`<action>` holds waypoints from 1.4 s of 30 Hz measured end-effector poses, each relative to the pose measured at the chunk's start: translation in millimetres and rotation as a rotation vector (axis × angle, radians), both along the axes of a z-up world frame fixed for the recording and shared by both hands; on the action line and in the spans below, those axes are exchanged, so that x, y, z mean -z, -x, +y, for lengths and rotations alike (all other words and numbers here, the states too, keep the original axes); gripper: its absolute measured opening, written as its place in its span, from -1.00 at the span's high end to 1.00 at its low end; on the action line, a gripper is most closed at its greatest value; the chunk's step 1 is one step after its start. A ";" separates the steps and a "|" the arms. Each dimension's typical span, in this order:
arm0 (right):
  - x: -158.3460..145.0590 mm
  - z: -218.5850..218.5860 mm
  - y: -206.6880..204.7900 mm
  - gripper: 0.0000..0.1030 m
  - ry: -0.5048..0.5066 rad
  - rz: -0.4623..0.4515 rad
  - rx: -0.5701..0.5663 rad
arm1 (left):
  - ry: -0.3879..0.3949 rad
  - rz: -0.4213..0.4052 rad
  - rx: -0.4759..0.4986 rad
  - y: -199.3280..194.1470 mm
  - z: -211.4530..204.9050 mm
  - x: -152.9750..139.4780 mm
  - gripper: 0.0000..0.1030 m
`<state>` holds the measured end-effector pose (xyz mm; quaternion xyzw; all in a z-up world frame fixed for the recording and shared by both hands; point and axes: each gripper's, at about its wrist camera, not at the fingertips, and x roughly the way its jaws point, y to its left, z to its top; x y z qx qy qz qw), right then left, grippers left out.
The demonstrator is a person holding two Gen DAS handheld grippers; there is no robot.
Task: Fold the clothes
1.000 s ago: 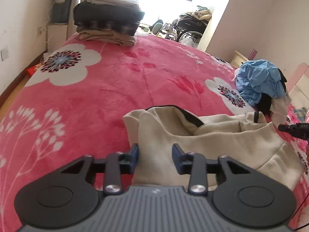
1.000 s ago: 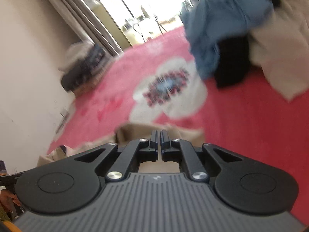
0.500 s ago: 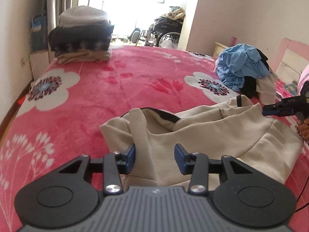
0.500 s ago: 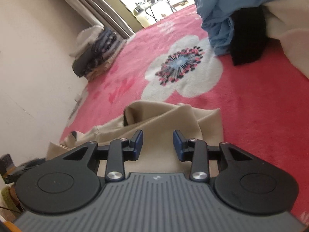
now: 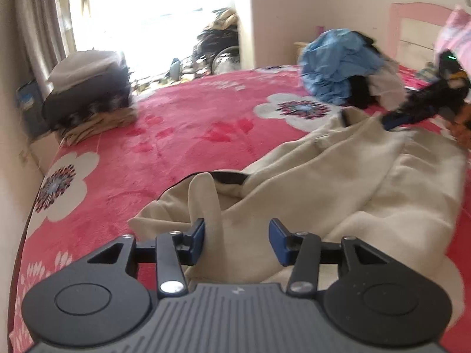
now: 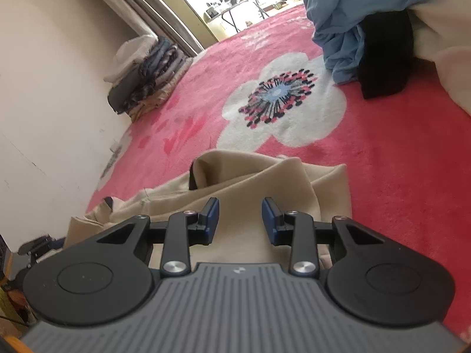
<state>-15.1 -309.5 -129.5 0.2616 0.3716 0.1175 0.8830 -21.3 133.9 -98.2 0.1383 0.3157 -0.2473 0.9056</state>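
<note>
the beige garment (image 5: pixel 338 182) lies rumpled on the pink flowered blanket (image 5: pixel 176 135) of the bed, spread between both grippers. the left gripper (image 5: pixel 237 241) hangs low over its near edge, jaws open and just widened, cloth between them but unpinched. the right gripper (image 6: pixel 240 220) hovers over the opposite end, jaws apart though just narrowed, gripping nothing. a blue-and-black clothes heap (image 6: pixel 362 14) and what looks like a folded stack (image 5: pixel 88 88), blurred, sit farther off.

bare pink blanket (image 5: pixel 182 135) mid-bed, folded stack (image 5: pixel 88 94) far-left, clothes heap (image 5: pixel 341 64) far-right
</note>
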 end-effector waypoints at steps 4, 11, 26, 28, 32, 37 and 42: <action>1.5 6.8 -0.4 1.00 0.021 -0.011 0.024 | 0.080 0.059 -0.127 -27.6 11.2 2.9 0.83; -40.4 3.5 28.3 1.00 0.060 -0.206 0.100 | 0.344 0.048 -0.205 -31.4 56.0 -28.5 0.87; 10.5 -25.3 1.1 0.29 0.001 0.029 0.061 | 0.329 0.089 -0.215 -35.0 55.7 -15.0 0.87; 4.7 -20.8 6.7 0.65 0.020 -0.011 0.033 | 0.321 0.090 -0.218 -34.4 54.5 -14.3 0.87; 2.4 -17.7 8.9 0.75 0.039 -0.028 0.011 | 0.321 0.097 -0.230 -35.4 51.2 -10.4 0.87; 19.3 -25.8 -4.7 0.66 -0.046 0.023 0.051 | 0.316 0.100 -0.245 -36.8 47.6 -5.3 0.87; -5.0 -23.5 17.8 0.91 -0.081 -0.142 0.069 | 0.379 0.045 -0.248 -28.3 53.7 -26.7 0.87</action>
